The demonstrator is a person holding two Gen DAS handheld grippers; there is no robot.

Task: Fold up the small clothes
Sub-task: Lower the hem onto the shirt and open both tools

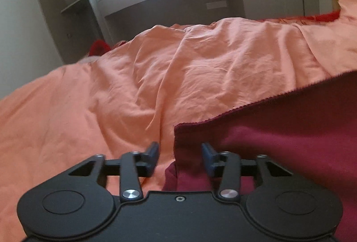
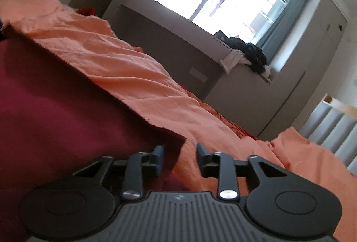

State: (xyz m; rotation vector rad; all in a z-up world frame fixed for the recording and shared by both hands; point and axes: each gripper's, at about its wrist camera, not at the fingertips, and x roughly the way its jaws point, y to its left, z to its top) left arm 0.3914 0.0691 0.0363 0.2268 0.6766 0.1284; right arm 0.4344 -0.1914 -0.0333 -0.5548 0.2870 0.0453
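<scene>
While both of your tools sit low over the bed, the maroon cloth (image 1: pixel 290 130) lies spread on the orange bedsheet (image 1: pixel 111 97), and little of the folding looks done from here. Your left gripper (image 1: pixel 180 152) has its jaws spread, with the cloth's near left corner and edge lying between them, not yet pinched. Your right gripper (image 2: pixel 180 153) is likewise spread, its jaws straddling the cloth's right corner, where the serrated hem meets the sheet (image 2: pixel 145 76). No crease or doubled layer shows along the far hem; a bunched lump of the same fabric sits under the left tool, though whether that is a fold you cannot tell. By my reading you are at the corner-grasp step, so closing on both corners, carrying them over, and flattening all remain. Other clothes (image 2: pixel 250 52) are heaped on the window ledge (image 2: pixel 178 25), well apart from the bed.
</scene>
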